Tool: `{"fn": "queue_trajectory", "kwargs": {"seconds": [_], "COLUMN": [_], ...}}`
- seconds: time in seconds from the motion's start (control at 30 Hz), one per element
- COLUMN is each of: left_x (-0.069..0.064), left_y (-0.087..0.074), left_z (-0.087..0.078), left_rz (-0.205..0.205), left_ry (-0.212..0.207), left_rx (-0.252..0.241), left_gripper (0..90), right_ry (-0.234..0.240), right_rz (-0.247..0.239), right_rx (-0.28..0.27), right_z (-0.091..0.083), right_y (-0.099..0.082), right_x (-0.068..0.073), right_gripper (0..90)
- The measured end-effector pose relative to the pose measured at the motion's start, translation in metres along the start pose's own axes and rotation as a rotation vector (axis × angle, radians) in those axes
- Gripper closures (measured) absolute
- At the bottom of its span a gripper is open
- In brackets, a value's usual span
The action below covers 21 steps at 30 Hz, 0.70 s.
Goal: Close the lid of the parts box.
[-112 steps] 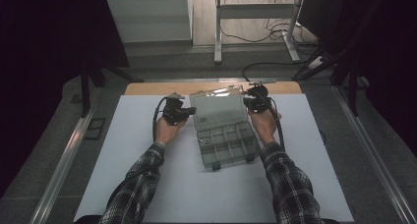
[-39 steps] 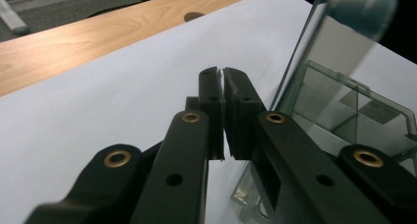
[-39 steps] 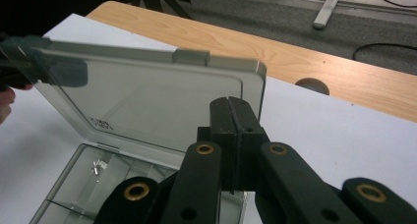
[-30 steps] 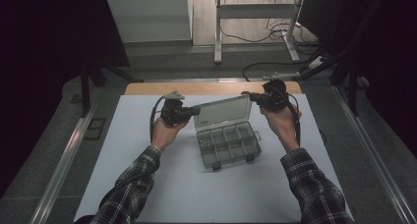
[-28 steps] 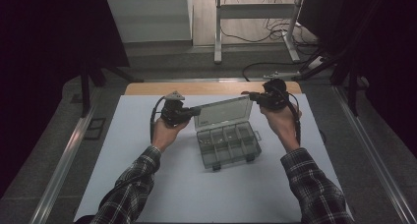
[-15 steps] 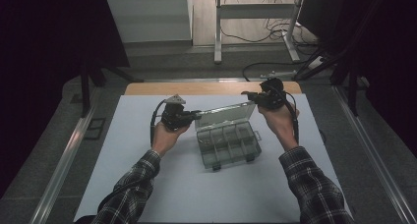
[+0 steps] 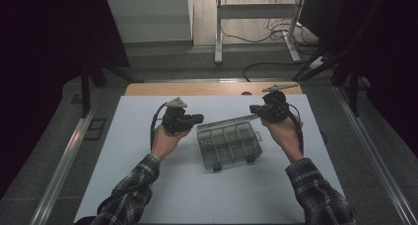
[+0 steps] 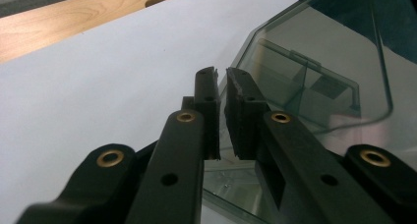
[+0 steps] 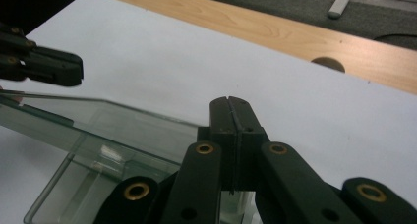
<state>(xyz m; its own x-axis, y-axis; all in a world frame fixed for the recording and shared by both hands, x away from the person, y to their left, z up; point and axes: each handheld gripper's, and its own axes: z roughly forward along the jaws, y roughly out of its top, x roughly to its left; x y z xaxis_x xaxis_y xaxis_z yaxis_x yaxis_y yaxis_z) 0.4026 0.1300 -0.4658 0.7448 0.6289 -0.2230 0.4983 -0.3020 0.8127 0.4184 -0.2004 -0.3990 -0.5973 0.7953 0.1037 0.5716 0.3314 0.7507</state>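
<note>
A clear plastic compartment box (image 7: 229,145) sits mid-table on the white sheet. Its hinged lid (image 7: 231,122) hangs at a low slant over the tray. My right gripper (image 7: 252,109) is shut on the lid's right front corner, and the lid's edge (image 9: 113,130) runs into the closed jaws of the right gripper (image 9: 230,106). My left gripper (image 7: 199,118) is at the lid's left corner. Its jaws are all but shut with a thin slit between them at the left gripper (image 8: 221,79). The lid (image 8: 319,47) lies against the right jaw, and I cannot tell if the pads touch it.
The white sheet (image 7: 148,185) covers most of the table. A bare wooden strip (image 7: 197,88) with a round hole (image 7: 245,93) runs along the far edge. Metal rails flank the table, and cables lie on the floor beyond.
The lid stood nearly upright a second ago and has swung down towards the tray. My right gripper came down and forward with it. My left gripper has hardly moved.
</note>
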Motion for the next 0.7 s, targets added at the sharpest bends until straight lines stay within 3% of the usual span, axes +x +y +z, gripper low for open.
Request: {"fn": "queue_trajectory", "kwargs": {"seconds": [0.2,0.4,0.7], "left_x": [-0.008,-0.024,-0.052], "left_y": [-0.001,-0.004,-0.015], "left_z": [-0.008,-0.011,-0.010], "left_rz": [-0.009,-0.012,0.020], "left_ry": [-0.004,-0.015,-0.039], "left_rx": [-0.007,-0.007,0.013], "left_gripper": [83.8,83.8,83.6], "right_ry": [0.010,0.022,0.021], "right_rz": [0.004,0.007,-0.008], "right_rx": [0.021,0.036,0.059], "right_z": [-0.001,-0.001,-0.001], "right_y": [-0.018,-0.037,-0.057], "right_x": [0.000,0.000,0.002], "right_gripper": [88.7,88.6,88.6]}}
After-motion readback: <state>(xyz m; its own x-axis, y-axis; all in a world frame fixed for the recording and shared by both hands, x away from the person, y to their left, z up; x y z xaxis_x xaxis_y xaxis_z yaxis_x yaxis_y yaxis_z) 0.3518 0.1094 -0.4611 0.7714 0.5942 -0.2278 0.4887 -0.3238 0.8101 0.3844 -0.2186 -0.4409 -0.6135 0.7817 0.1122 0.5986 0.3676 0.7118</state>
